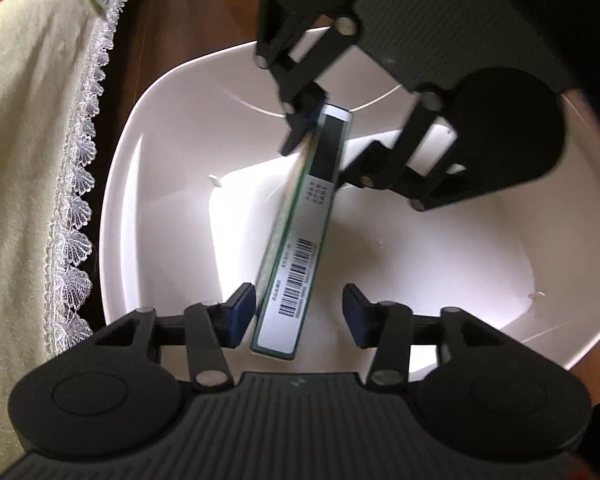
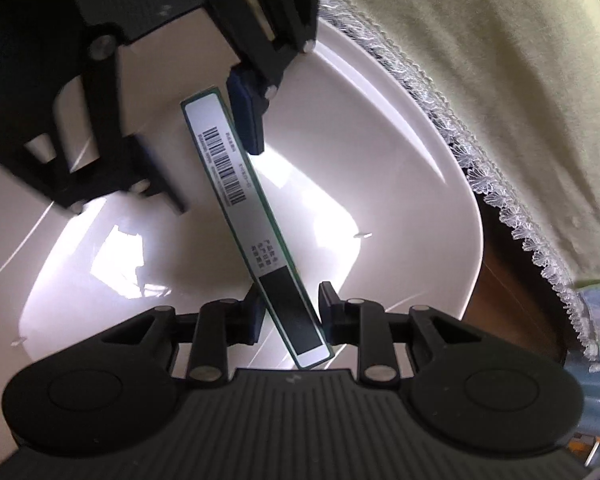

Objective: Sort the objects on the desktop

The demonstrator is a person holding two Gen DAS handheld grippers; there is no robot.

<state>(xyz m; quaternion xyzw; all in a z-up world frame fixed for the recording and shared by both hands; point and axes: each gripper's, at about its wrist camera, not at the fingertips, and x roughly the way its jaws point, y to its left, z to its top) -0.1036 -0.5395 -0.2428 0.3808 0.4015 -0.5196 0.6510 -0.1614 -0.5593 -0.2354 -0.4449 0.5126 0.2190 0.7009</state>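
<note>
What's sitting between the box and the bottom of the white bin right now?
Nothing. In both wrist views the box hangs over the white bin, whose floor shows bare beneath it; the right tool grips one end.

The small print beside the barcode on the flat box [image 1: 296, 236] is too fine to read in either view. Beyond the left hand-held gripper [image 1: 298, 310], the basin [image 1: 172, 92] has its far rim covered by the right hand-held gripper [image 1: 324, 148] — its near rim lies under the left one's body. The lace-edged cloth [image 1: 28, 120] runs off the picture's edge. No hand shows — both handles are out of frame.
</note>
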